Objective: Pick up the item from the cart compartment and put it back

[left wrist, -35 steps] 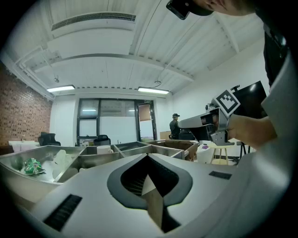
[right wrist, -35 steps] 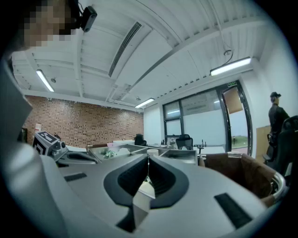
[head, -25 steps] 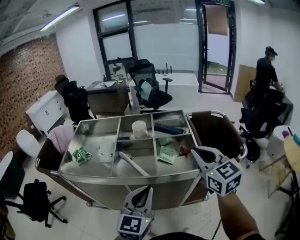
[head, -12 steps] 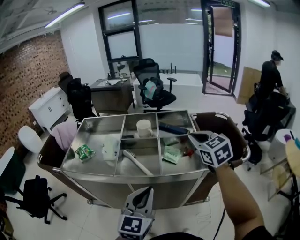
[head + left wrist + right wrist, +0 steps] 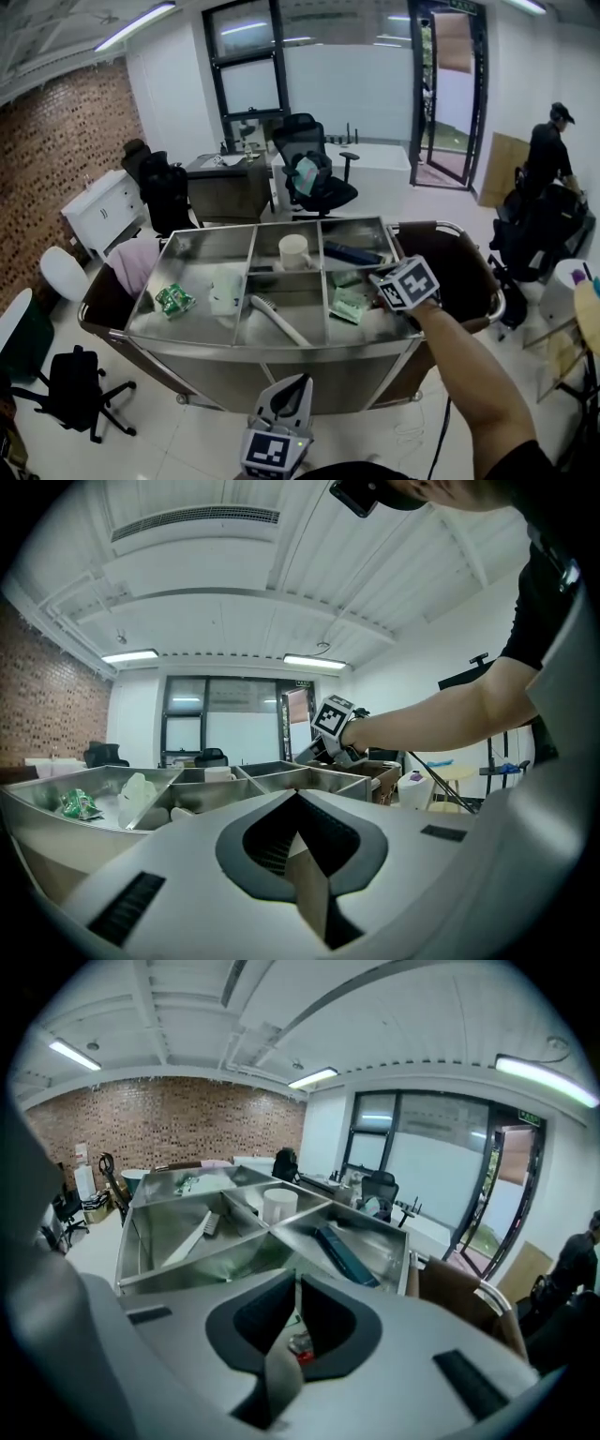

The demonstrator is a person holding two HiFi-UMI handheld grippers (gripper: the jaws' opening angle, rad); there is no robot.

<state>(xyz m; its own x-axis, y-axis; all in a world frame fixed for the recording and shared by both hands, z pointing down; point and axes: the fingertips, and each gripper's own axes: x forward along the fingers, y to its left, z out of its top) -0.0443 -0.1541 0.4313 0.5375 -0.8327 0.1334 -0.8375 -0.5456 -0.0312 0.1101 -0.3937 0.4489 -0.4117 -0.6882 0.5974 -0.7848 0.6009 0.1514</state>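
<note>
Reaching newly down over the cart's (image 5: 281,348) near right compartment (image 5: 367,327), right gripper (image 5: 296,1279), fingers (image 5: 253,1314) just opening to a slit, lines up on the small red item (image 5: 300,1346) lying there ungrasped; left gripper (image 5: 298,797) idle, fingers (image 5: 266,847) pressed together, empty.

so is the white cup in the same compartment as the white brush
No, a steel divider separates the white cylindrical cup from the long white brush.
</note>
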